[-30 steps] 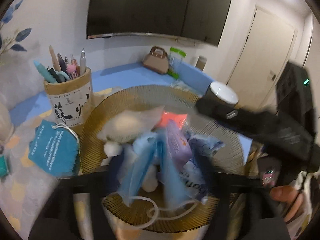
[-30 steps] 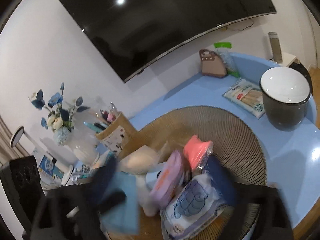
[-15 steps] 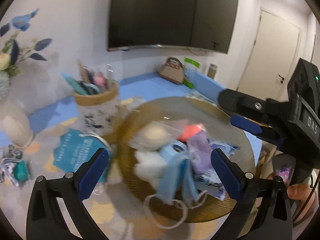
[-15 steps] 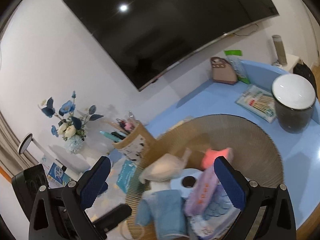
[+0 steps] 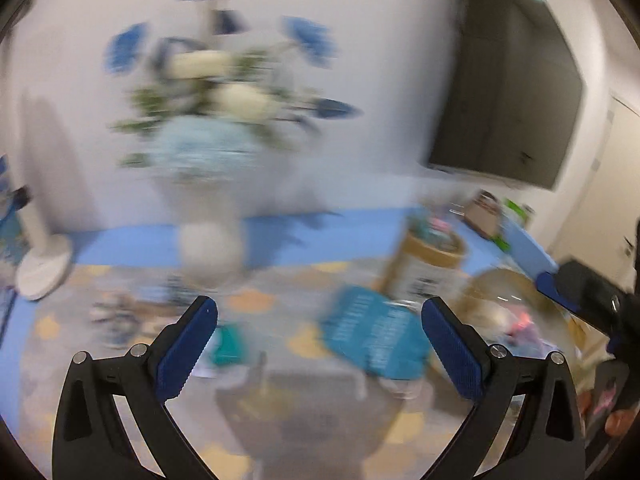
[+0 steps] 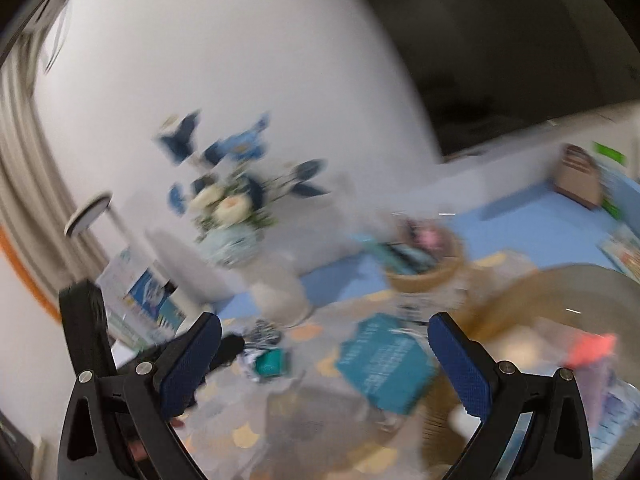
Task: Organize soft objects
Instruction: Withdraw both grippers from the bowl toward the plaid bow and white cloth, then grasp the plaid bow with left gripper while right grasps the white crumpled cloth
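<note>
Evidently both the left gripper (image 5: pixel 316 344) and right gripper (image 6: pixel 324 360) gape wide and empty, aimed at the teal pack (image 5: pixel 374 336), likely next to be sorted.

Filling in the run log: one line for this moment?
left gripper: open, empty | right gripper: open, empty | teal packet: on table, ungrasped | views blurred

Your left gripper (image 5: pixel 320 332) has matt black plastic arms and ribbed blue pads (image 5: pixel 186 350); the woven tray (image 6: pixel 560 292) looks rough.
</note>
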`<state>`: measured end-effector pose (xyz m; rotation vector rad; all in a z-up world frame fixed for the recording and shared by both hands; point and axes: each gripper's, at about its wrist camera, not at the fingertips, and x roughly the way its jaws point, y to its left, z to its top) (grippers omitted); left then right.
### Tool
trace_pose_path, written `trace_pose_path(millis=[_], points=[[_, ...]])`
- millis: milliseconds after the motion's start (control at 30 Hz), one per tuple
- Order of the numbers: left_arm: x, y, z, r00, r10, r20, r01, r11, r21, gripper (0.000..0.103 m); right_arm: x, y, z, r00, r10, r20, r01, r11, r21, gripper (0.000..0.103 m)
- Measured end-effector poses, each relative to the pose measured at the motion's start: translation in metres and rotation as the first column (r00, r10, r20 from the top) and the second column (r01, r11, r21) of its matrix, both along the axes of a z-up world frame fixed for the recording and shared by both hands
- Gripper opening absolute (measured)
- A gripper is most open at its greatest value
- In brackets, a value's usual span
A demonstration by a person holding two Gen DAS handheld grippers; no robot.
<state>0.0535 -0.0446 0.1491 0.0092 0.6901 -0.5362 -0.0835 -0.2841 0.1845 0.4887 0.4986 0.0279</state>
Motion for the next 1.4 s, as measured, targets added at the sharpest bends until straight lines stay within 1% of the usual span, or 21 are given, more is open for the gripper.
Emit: trace_pose_path(millis=[100, 200, 367, 467, 533, 600, 667, 767, 833, 933, 1000, 1067, 1133, 1233, 1267, 1300, 1367, 1400], points=[[0.025, 0.043, -0.005, 0.996, 0.091, -0.010, -0.091, 0.995, 0.039, 0.102, 0.031, 0.043, 0.001, 0.997, 0.082, -0.006, -0.082, 0.995, -0.055, 0.103], [0.048, 0.080, -0.016, 0.985, 0.169, -0.016, -0.167, 0.983, 0.080, 0.102, 0.057, 0.079, -0.004, 0.988, 0.154, -0.028, -0.157, 0.981, -0.115, 0.103], [0.078, 0.121, -0.045, 0.969, 0.246, -0.032, -0.239, 0.961, 0.140, 0.102, 0.097, 0.134, -0.031, 0.962, 0.262, -0.079, -0.273, 0.939, -0.208, 0.103], [0.095, 0.134, -0.069, 0.960, 0.273, -0.069, -0.259, 0.952, 0.161, 0.102, 0.119, 0.154, -0.049, 0.942, 0.312, -0.121, -0.332, 0.916, -0.227, 0.103], [0.104, 0.140, -0.084, 0.957, 0.274, -0.097, -0.255, 0.952, 0.169, 0.102, 0.131, 0.164, -0.061, 0.931, 0.337, -0.141, -0.361, 0.903, -0.232, 0.103], [0.115, 0.143, -0.100, 0.955, 0.263, -0.136, -0.235, 0.952, 0.195, 0.102, 0.141, 0.174, -0.070, 0.922, 0.354, -0.156, -0.383, 0.893, -0.236, 0.103], [0.121, 0.143, -0.113, 0.954, 0.262, -0.142, -0.229, 0.949, 0.215, 0.102, 0.153, 0.182, -0.083, 0.912, 0.371, -0.176, -0.405, 0.884, -0.236, 0.103], [0.132, 0.140, -0.128, 0.962, 0.232, -0.145, -0.195, 0.953, 0.233, 0.102, 0.171, 0.194, -0.103, 0.896, 0.396, -0.199, -0.436, 0.870, -0.231, 0.103], [0.139, 0.139, -0.134, 0.965, 0.227, -0.134, -0.188, 0.949, 0.253, 0.102, 0.180, 0.198, -0.113, 0.890, 0.401, -0.215, -0.446, 0.864, -0.234, 0.103], [0.148, 0.135, -0.141, 0.971, 0.191, -0.146, -0.152, 0.958, 0.243, 0.102, 0.196, 0.205, -0.130, 0.874, 0.421, -0.244, -0.473, 0.854, -0.219, 0.103], [0.155, 0.131, -0.147, 0.973, 0.173, -0.156, -0.129, 0.957, 0.258, 0.102, 0.203, 0.208, -0.135, 0.871, 0.421, -0.253, -0.475, 0.853, -0.217, 0.103], [0.156, 0.129, -0.148, 0.973, 0.175, -0.151, -0.131, 0.956, 0.264, 0.102, 0.212, 0.209, -0.143, 0.868, 0.423, -0.260, -0.479, 0.852, -0.211, 0.103], [0.158, 0.129, -0.149, 0.970, 0.182, -0.159, -0.139, 0.958, 0.252, 0.102, 0.217, 0.209, -0.146, 0.868, 0.425, -0.258, -0.478, 0.854, -0.203, 0.103], [0.158, 0.125, -0.151, 0.970, 0.192, -0.152, -0.146, 0.952, 0.268, 0.103, 0.219, 0.204, -0.149, 0.875, 0.427, -0.227, -0.468, 0.867, -0.169, 0.099], [0.159, 0.126, -0.151, 0.969, 0.193, -0.154, -0.147, 0.953, 0.267, 0.103, 0.220, 0.202, -0.152, 0.875, 0.433, -0.216, -0.468, 0.870, -0.155, 0.088], [0.159, 0.126, -0.151, 0.969, 0.194, -0.156, -0.149, 0.953, 0.262, 0.103, 0.220, 0.201, -0.153, 0.875, 0.436, -0.212, -0.469, 0.871, -0.147, 0.071], [0.160, 0.126, -0.152, 0.968, 0.193, -0.159, -0.149, 0.955, 0.257, 0.103, 0.217, 0.198, -0.154, 0.881, 0.427, -0.204, -0.458, 0.878, -0.139, 0.063], [0.162, 0.125, -0.153, 0.968, 0.193, -0.158, -0.149, 0.955, 0.258, 0.103, 0.217, 0.198, -0.154, 0.881, 0.426, -0.206, -0.457, 0.878, -0.141, 0.062]])
